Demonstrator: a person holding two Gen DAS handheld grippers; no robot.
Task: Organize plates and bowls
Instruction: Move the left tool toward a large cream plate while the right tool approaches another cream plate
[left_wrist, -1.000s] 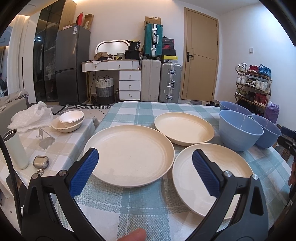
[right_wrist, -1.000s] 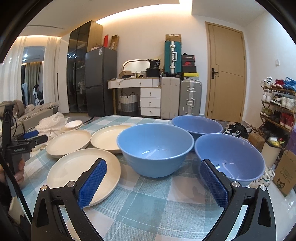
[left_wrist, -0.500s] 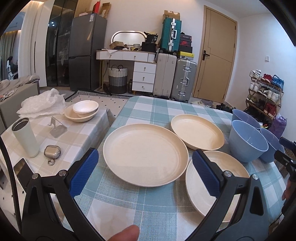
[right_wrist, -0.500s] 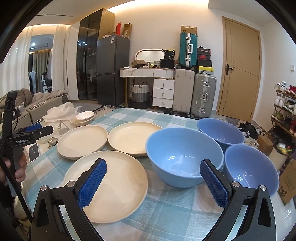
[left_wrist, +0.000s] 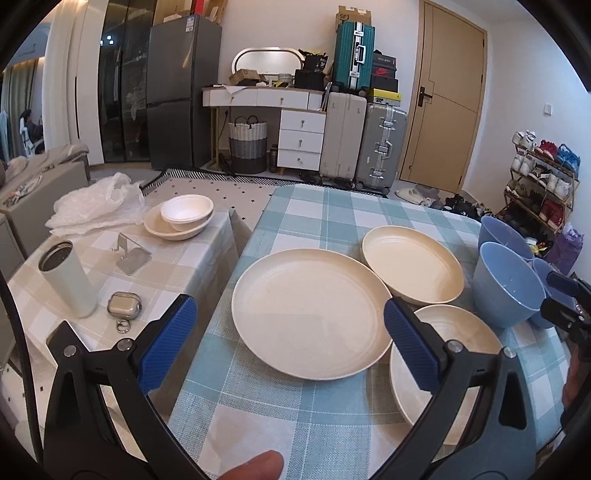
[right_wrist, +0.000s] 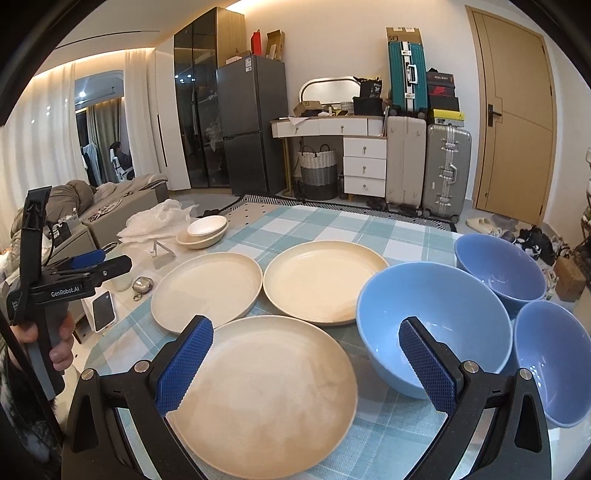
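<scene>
Plates, three, cream, clustered flat on checked desk. Blue bowls, three, upright just beside them on the right. Left tongs spread wide, holding nothing, above the plates. Right tongs likewise wide and empty, over nearest plate. Possibly more pale bowls nested on side table.

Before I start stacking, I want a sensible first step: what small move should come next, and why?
Probably lower the open right gripper onto the near rim of the closest plate: it lies right under the fingers, and all three plates sit apart, unstacked.
</scene>
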